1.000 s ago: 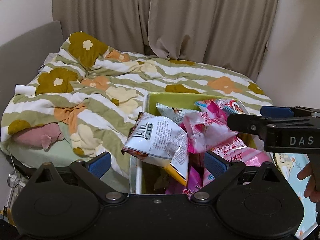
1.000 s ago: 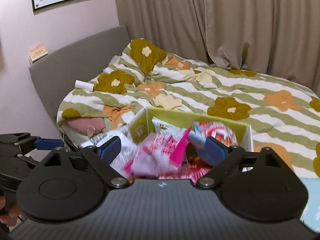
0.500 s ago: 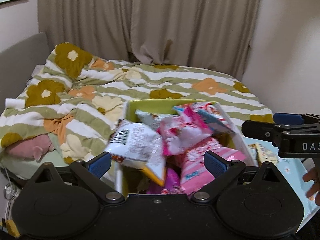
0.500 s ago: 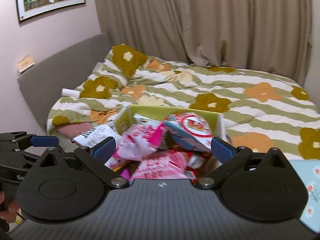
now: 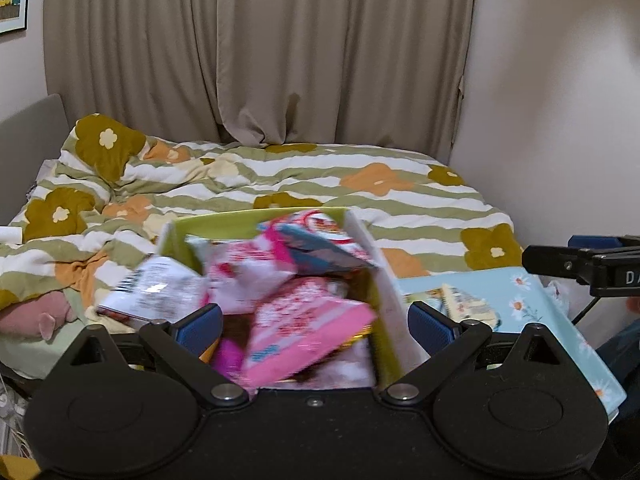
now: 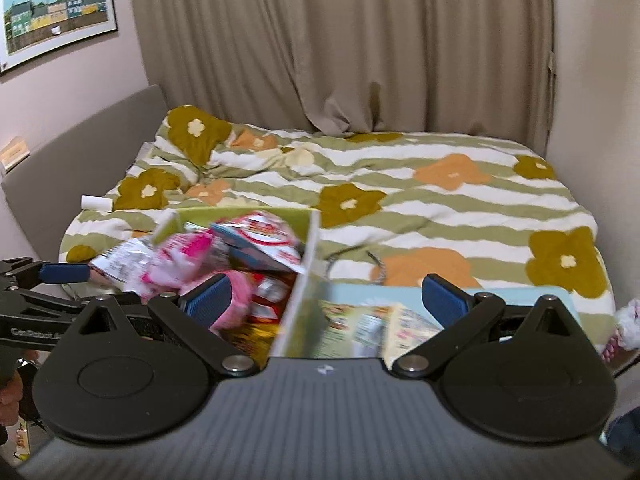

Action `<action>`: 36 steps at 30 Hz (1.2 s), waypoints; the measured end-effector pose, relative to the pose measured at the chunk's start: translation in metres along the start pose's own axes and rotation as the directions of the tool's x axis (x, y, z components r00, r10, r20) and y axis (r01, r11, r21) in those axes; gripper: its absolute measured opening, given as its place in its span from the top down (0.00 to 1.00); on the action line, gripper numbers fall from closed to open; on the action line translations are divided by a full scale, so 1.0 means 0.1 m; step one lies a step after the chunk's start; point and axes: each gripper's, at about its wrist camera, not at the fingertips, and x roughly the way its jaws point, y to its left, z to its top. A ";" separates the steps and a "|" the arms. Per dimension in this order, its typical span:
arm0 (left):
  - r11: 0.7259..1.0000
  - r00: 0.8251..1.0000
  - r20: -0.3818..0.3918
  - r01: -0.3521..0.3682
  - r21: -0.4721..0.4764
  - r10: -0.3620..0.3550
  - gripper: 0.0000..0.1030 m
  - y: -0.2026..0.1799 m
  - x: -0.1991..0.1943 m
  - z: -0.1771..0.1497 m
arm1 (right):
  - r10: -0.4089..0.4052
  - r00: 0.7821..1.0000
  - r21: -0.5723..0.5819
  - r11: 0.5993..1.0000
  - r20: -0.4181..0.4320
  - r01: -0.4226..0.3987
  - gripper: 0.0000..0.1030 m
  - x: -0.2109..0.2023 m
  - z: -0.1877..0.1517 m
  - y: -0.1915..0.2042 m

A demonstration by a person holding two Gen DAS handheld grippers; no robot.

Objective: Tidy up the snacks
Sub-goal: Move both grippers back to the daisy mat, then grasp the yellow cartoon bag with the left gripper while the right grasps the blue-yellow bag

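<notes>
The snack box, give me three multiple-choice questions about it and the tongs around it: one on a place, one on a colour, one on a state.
1. Where does the white-and-black snack bag sit?
A. Hanging over the box's left edge
B. On the blue floral mat
C. On the bed's headboard

2. What colour are the inner walls of the snack box?
A. Red
B. Yellow-green
C. Black

3. How do the left tongs and right tongs stand?
A. Both shut on a bag
B. One open, one shut
C. Both open, holding nothing

Answers: 1 A, the bag spills past the left wall toward the quilt. 2 B, the far wall shows yellow-green. 3 C, each pair's blue pads stand wide apart with nothing between them.
</notes>
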 end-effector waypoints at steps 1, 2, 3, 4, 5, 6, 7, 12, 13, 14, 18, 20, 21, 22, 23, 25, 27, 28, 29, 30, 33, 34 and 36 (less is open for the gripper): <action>1.000 1.000 0.000 -0.006 -0.007 0.006 0.02 -0.07 0.02 0.00 | 0.003 1.000 0.004 1.000 -0.005 -0.003 0.00 0.00 -0.01 -0.10; 1.000 1.000 -0.002 -0.013 -0.017 0.013 0.02 -0.17 0.05 0.01 | 0.011 1.000 0.008 1.000 -0.013 -0.010 0.00 0.00 -0.03 -0.23; 1.000 1.000 -0.001 -0.015 -0.024 0.015 0.02 -0.28 0.08 0.01 | 0.018 1.000 0.013 1.000 -0.025 -0.018 0.00 0.02 -0.03 -0.34; 1.000 1.000 0.001 -0.015 -0.027 0.016 0.02 -0.37 0.11 0.01 | 0.027 0.999 0.017 1.000 -0.035 -0.026 0.00 0.03 -0.04 -0.44; 0.999 1.000 -0.002 -0.022 -0.028 0.021 0.02 -0.49 0.16 0.01 | 0.038 0.998 0.019 0.999 -0.043 -0.037 0.00 0.05 -0.05 -0.56; 0.999 1.000 -0.006 -0.029 -0.027 0.029 0.02 -0.59 0.20 0.02 | 0.043 0.998 0.016 0.999 -0.051 -0.042 0.00 0.08 -0.05 -0.66; 0.999 0.999 -0.007 -0.038 -0.023 0.038 0.02 -0.67 0.24 0.03 | 0.045 0.997 0.012 0.999 -0.060 -0.045 0.00 0.10 -0.06 -0.75; 0.996 0.996 -0.015 -0.089 0.001 0.089 0.03 -1.10 0.54 0.06 | 0.082 0.990 0.047 0.996 -0.116 -0.077 0.00 0.31 -0.10 -1.24; 0.995 0.995 -0.019 -0.100 0.003 0.100 0.03 -1.16 0.58 0.06 | 0.089 0.988 0.058 0.995 -0.130 -0.082 0.00 0.37 -0.11 -1.32; 0.994 0.993 -0.024 -0.113 0.005 0.113 0.04 -1.22 0.64 0.06 | 0.096 0.984 0.070 0.994 -0.147 -0.087 0.00 0.43 -0.14 -1.41; 0.987 0.986 -0.049 -0.159 0.035 0.161 0.09 -1.44 0.89 0.02 | 0.157 0.963 0.142 0.982 -0.220 -0.128 0.00 0.75 -0.20 -1.70; 0.982 0.981 -0.064 -0.177 0.065 0.181 0.14 -1.53 1.01 0.02 | 0.196 0.946 0.184 0.971 -0.257 -0.151 0.00 0.91 -0.24 -1.82; 0.979 0.979 -0.072 -0.186 0.085 0.192 0.15 -1.58 1.09 0.02 | 0.213 0.938 0.203 0.966 -0.273 -0.160 0.00 0.98 -0.26 -1.87; 0.976 0.976 -0.080 -0.193 0.102 0.202 0.17 -1.61 1.16 0.02 | 0.228 0.931 0.220 0.961 -0.286 -0.168 0.00 1.04 -0.28 -1.91; 0.972 0.973 -0.090 -0.201 0.125 0.213 0.19 -1.66 1.24 0.02 | 0.244 0.922 0.239 0.955 -0.301 -0.175 0.00 1.12 -0.30 -1.95; 0.962 0.965 -0.107 -0.220 0.164 0.239 0.21 -1.71 1.38 0.02 | 0.260 0.912 0.253 0.950 -0.318 -0.182 0.00 1.22 -0.33 -2.00; 0.948 0.952 -0.131 -0.247 0.200 0.276 0.24 -1.77 1.52 0.01 | 0.271 0.903 0.256 0.948 -0.333 -0.189 0.00 1.31 -0.36 -2.05; 0.942 0.945 -0.145 -0.259 0.214 0.293 0.26 -1.78 1.58 0.00 | 0.277 0.899 0.260 0.946 -0.340 -0.193 0.00 1.34 -0.37 -2.07; 0.938 0.938 -0.162 -0.267 0.224 0.305 0.28 -1.79 1.65 -0.01 | 0.283 0.895 0.266 0.944 -0.346 -0.195 0.00 1.38 -0.38 -2.09; 0.934 0.932 -0.180 -0.271 0.231 0.315 0.30 -1.79 1.71 -0.02 | 0.288 0.891 0.274 0.941 -0.350 -0.197 0.00 1.40 -0.40 -2.11; 0.921 0.914 -0.219 -0.280 0.270 0.342 0.33 -1.84 1.87 -0.05 | 0.306 0.880 0.300 0.933 -0.363 -0.200 0.00 1.48 -0.46 -2.18; 0.915 0.907 -0.229 -0.282 0.290 0.352 0.33 -1.87 1.93 -0.07 | 0.309 0.878 0.306 0.931 -0.366 -0.200 0.00 1.50 -0.47 -2.20; 0.894 0.888 -0.249 -0.295 0.337 0.387 0.33 -1.92 2.05 -0.11 | 0.317 0.873 0.323 0.925 -0.371 -0.199 0.00 1.54 -0.49 -2.25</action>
